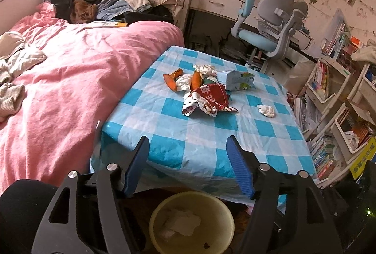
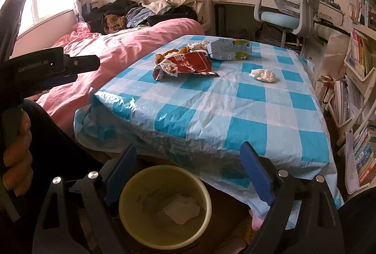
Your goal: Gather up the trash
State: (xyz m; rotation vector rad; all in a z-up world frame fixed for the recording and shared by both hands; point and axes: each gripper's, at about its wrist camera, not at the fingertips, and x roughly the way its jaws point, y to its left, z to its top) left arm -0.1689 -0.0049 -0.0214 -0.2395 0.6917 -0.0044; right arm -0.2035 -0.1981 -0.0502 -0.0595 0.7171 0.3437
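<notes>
A pile of trash lies on the blue-checked table (image 1: 246, 136) (image 2: 258, 113): a red snack wrapper (image 1: 209, 96) (image 2: 188, 62), a pale blue carton (image 1: 236, 81) (image 2: 229, 49), orange peels (image 1: 172, 80) (image 2: 164, 55) and a crumpled tissue (image 1: 266, 110) (image 2: 263, 75) lying apart to the right. On the floor below the table's near edge stands a yellow bin (image 1: 191, 194) (image 2: 164, 168) with white paper (image 1: 181, 222) (image 2: 182, 208) inside. My left gripper (image 1: 187, 141) hangs open above the bin with nothing in it. My right gripper (image 2: 188, 147) is open and empty too, over the same bin.
A bed with a pink duvet (image 1: 70, 70) (image 2: 122, 47) borders the table's left side, with clothes heaped at its head. A grey and blue desk chair (image 1: 270, 26) (image 2: 289, 2) stands behind the table. Bookshelves (image 1: 329, 89) (image 2: 357, 80) crowd the right. A person's hand (image 2: 16, 160) grips the left tool.
</notes>
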